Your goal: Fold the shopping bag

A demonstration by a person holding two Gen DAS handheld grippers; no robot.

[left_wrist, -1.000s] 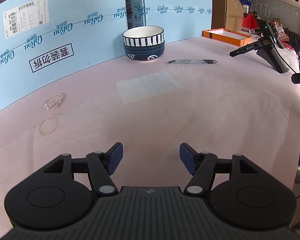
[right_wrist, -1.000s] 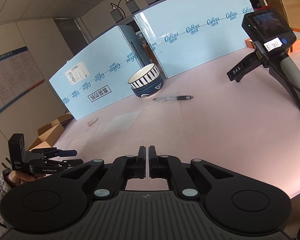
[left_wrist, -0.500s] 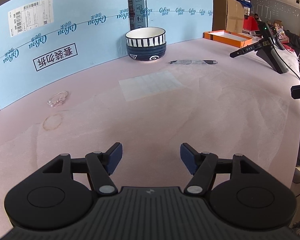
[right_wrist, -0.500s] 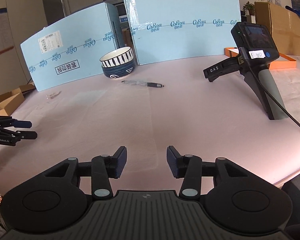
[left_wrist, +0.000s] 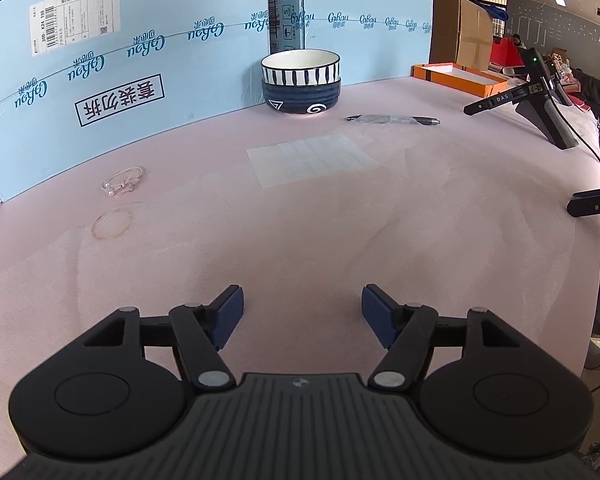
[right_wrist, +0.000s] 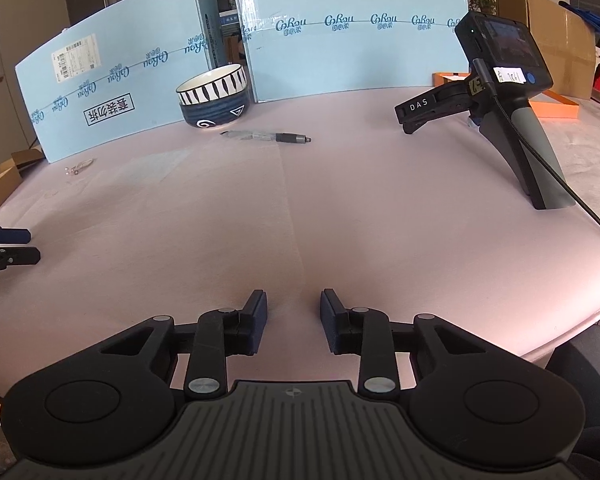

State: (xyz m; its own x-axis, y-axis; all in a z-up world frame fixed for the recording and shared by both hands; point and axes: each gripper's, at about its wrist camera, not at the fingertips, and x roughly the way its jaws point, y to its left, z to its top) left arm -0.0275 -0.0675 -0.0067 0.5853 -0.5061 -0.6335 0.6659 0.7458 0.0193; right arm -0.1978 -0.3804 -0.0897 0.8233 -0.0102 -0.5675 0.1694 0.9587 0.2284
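A flat, pale translucent shopping bag (left_wrist: pixel 314 158) lies on the pink table, in front of the bowl; it shows faintly in the right wrist view (right_wrist: pixel 156 164). My left gripper (left_wrist: pixel 302 314) is open and empty, low over the table, well short of the bag. My right gripper (right_wrist: pixel 293 320) is open and empty near the table's front edge. The left gripper's fingertips (right_wrist: pixel 14 245) show at the left edge of the right wrist view. The right gripper's tip (left_wrist: pixel 592 203) shows at the right edge of the left wrist view.
A striped dark-blue bowl (left_wrist: pixel 301 80) stands against blue foam boards (left_wrist: pixel 140 80) at the back. A pen (left_wrist: pixel 392 120) lies to its right. A spare gripper on a stand (right_wrist: pixel 500 92) is at the right, an orange tray (left_wrist: pixel 458 78) behind it. A small bracelet (left_wrist: pixel 123 182) lies left.
My right gripper opened from shut and swung down to face the table. My left gripper stayed open and moved slightly forward.
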